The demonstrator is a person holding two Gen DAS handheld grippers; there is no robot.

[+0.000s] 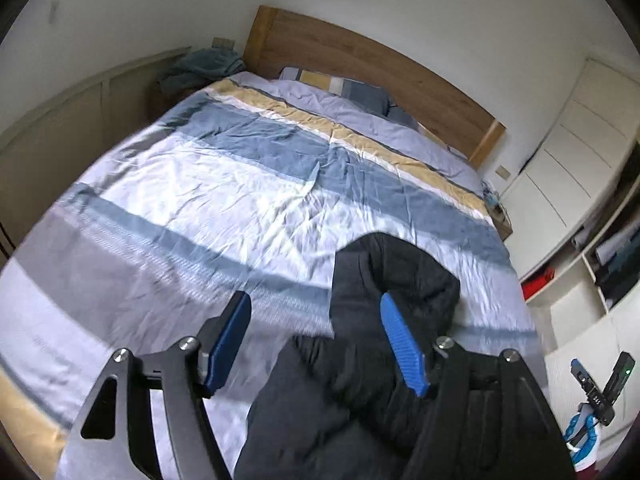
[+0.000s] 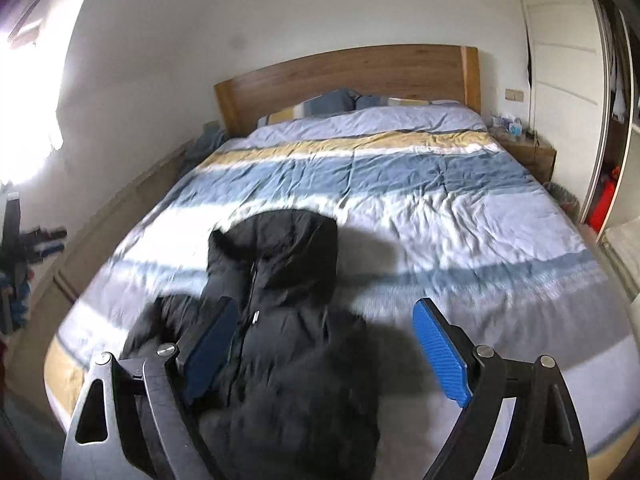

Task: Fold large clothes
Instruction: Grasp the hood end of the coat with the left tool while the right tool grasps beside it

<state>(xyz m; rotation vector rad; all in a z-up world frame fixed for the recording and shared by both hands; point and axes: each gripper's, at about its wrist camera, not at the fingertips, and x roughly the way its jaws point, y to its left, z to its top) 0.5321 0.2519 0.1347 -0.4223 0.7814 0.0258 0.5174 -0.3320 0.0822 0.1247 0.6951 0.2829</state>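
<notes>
Black jacket (image 2: 280, 320) lies on bed (image 2: 460, 208) near the foot edge, long axis running from the grippers toward the headboard (image 2: 348, 72), hood end farthest; left gripper (image 1: 316, 344) and right gripper (image 2: 324, 344) both have jaws spread wide with nothing clamped, hovering above the near end. Jacket sits below and right of centre for the left gripper and left of centre for the right, so it lies between the two, about equally near by my read. Motion blur smears the near fabric, gripper bodies cut off the hem, and sleeves are hard to sort out.
</notes>
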